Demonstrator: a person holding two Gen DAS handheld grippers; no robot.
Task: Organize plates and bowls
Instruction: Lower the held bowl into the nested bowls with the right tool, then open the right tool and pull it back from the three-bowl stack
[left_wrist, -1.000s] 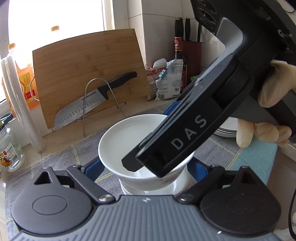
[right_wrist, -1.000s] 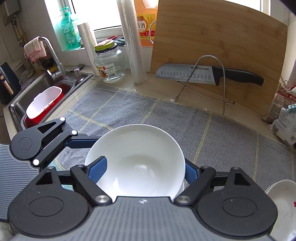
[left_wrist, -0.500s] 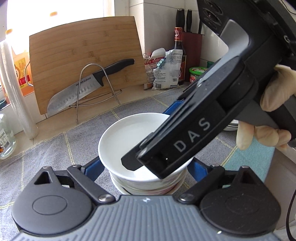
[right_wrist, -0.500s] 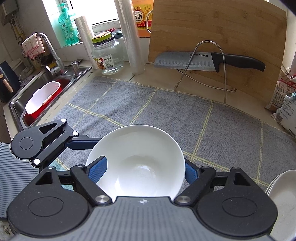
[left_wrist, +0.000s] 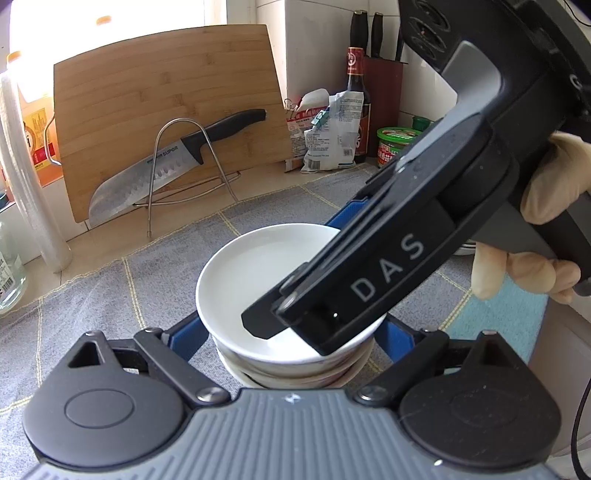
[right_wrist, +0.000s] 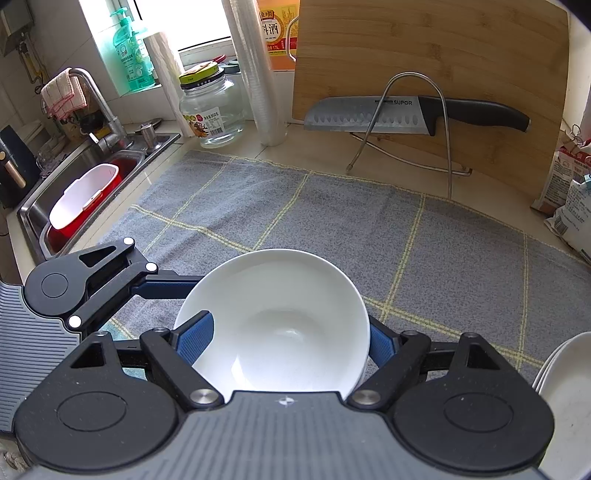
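A white bowl (left_wrist: 258, 266) sits on top of a stack of bowls (left_wrist: 291, 373) on the grey checked mat (left_wrist: 110, 295). My left gripper (left_wrist: 291, 332) has its blue pads on either side of the stack, jaws spread wide around it. My right gripper (right_wrist: 284, 339) holds the same white bowl (right_wrist: 280, 317) between its blue pads, gripping its sides. In the left wrist view the right gripper's body (left_wrist: 388, 266) reaches over the bowl from the right. A stack of white plates (right_wrist: 565, 391) lies at the lower right.
A bamboo cutting board (right_wrist: 424, 66) leans at the back with a knife (right_wrist: 388, 112) on a wire stand (right_wrist: 413, 122). A glass jar (right_wrist: 212, 105), plastic roll and sink (right_wrist: 85, 184) lie to the left. Bags, bottles and a knife block (left_wrist: 380, 92) stand at the right.
Both grippers moved together with the bowl, and it has come down onto the stack of bowls. The background has shifted a little.
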